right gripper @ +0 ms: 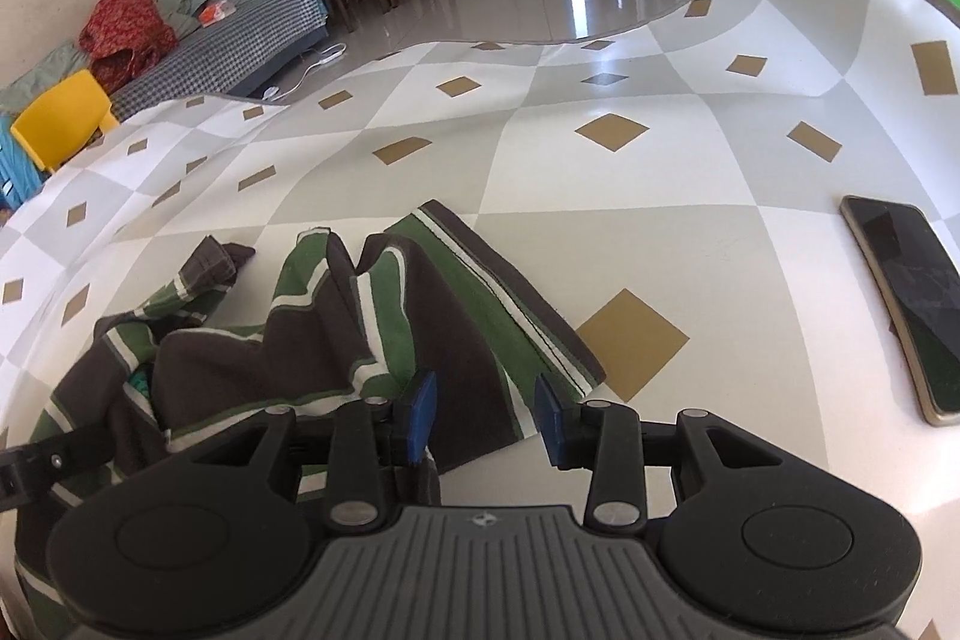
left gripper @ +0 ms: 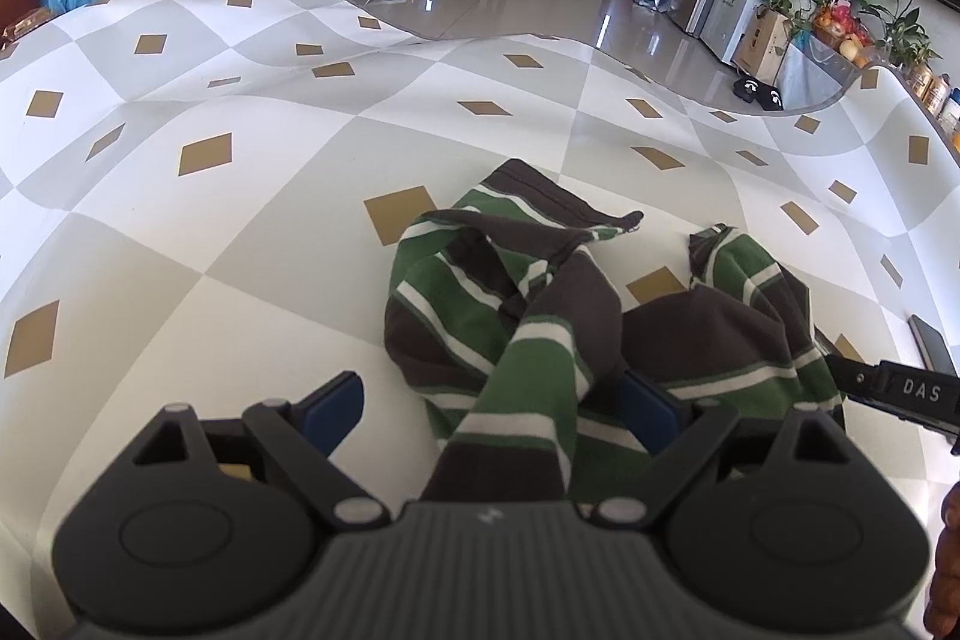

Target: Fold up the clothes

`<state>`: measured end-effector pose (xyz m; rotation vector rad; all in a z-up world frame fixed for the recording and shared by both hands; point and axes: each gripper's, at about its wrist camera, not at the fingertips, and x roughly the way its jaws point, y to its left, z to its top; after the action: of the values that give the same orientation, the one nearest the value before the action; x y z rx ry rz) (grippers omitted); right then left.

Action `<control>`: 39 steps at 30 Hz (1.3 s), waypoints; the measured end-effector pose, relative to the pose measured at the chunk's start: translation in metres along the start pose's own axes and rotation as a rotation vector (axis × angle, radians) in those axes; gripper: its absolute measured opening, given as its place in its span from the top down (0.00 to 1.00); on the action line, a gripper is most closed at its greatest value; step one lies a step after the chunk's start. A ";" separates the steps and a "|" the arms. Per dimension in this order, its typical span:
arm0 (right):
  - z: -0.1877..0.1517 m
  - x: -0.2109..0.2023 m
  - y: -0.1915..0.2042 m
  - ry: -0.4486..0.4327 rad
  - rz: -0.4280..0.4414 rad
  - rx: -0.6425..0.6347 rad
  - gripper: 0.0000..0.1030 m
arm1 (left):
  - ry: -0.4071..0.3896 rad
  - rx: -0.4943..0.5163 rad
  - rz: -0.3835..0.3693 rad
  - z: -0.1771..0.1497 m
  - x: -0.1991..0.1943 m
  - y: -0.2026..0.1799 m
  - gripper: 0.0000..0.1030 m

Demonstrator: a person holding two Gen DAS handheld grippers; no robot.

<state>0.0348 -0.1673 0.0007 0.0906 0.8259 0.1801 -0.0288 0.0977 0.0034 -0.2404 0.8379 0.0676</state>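
Checkered tabletop [left gripper: 198, 244] carries the shirt [left gripper: 516, 304], crumpled and twisted near its front edge: folding not begun, flattening still due. Left gripper [left gripper: 492, 400] jaws spread wide, cloth between them, unpinched. Right gripper [right gripper: 487, 412] jaws parted over the hem, gripping nothing. Phone [right gripper: 906, 304] lies right; open room ahead.

Both wrist views are bright with daylight, which glares in streaks off the polished floor [left gripper: 540, 4]. Shadows on the checked mat [right gripper: 690, 172] are soft. Fisheye distortion bows its edges, the corners go black, and focus is sharp
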 end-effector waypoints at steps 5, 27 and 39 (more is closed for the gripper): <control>0.003 0.009 0.002 0.023 0.021 -0.106 0.62 | 0.007 -0.003 0.003 0.000 0.005 0.000 0.11; 0.007 0.029 0.009 0.017 0.025 -0.377 0.97 | 0.047 0.042 0.048 -0.003 0.032 -0.007 0.07; 0.024 0.034 -0.027 0.024 -0.088 -0.283 0.98 | 0.040 0.071 0.090 0.002 0.036 -0.020 0.06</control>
<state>0.0782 -0.1872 -0.0112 -0.2138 0.8189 0.2140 -0.0002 0.0776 -0.0183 -0.1374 0.8891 0.1176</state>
